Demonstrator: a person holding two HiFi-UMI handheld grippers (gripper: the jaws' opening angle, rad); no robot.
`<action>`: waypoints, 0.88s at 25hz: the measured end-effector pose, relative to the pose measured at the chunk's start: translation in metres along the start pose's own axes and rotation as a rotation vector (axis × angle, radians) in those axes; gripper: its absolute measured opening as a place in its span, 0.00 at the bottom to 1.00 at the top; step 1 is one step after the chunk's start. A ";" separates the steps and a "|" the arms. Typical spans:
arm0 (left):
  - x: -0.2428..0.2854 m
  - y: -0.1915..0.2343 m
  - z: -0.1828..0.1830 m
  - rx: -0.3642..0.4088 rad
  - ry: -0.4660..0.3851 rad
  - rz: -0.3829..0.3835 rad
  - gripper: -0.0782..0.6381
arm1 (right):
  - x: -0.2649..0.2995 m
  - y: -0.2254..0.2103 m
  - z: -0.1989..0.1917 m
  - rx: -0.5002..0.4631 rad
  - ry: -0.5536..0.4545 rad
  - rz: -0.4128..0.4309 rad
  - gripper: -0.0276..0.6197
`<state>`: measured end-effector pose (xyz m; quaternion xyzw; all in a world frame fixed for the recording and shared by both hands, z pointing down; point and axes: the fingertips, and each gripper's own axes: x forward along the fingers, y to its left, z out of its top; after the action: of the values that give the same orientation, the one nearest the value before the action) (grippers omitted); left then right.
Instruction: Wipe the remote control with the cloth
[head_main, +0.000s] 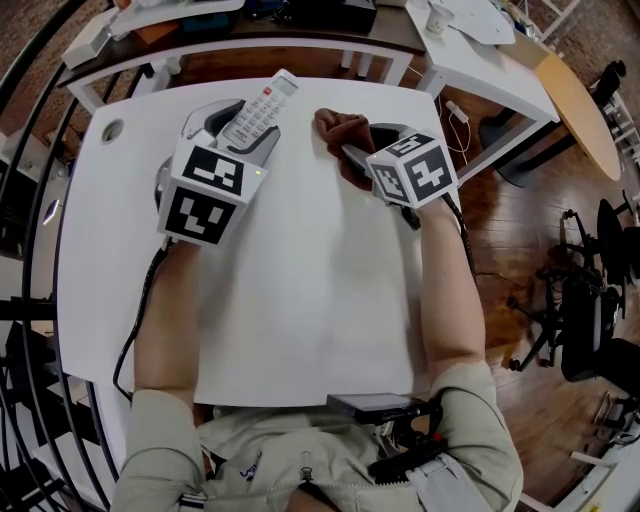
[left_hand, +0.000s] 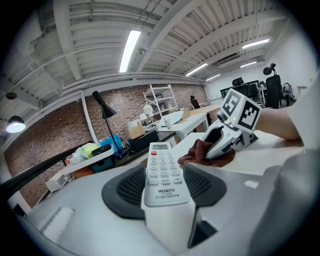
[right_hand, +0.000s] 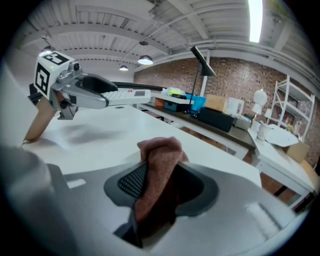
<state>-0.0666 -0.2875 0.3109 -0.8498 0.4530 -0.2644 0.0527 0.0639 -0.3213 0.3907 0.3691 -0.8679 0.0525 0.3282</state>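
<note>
The word HUAYU is being shown under the buttons of the white remote control (head_main: 262, 108). The remote is being held clamped between the pads of the left gripper (left_hand: 164, 182) and kept raised above the white table (head_main: 300, 300), near its far edge. A reddish-brown cloth (right_hand: 159, 160) is being pinched, bunched upright, between the jaws of the right gripper (right_hand: 160, 186), near the remote. A blue box (left_hand: 107, 143) is being kept on the bench behind; its contents cannot be told.

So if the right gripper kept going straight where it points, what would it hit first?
Probably the white table: the right gripper tilts downward, so the cloth pinched in its jaws would press into it first.
</note>
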 end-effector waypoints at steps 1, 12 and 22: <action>-0.002 0.000 0.004 0.017 -0.010 0.010 0.45 | 0.000 0.000 0.000 -0.004 0.000 -0.004 0.29; -0.023 0.000 0.037 0.119 -0.106 0.084 0.45 | -0.026 -0.019 0.023 0.002 -0.091 -0.101 0.25; -0.038 0.002 0.054 0.234 -0.179 0.211 0.45 | -0.115 -0.026 0.099 -0.081 -0.398 -0.283 0.25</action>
<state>-0.0586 -0.2663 0.2486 -0.8058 0.4993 -0.2316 0.2185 0.0878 -0.3035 0.2398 0.4766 -0.8566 -0.1027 0.1692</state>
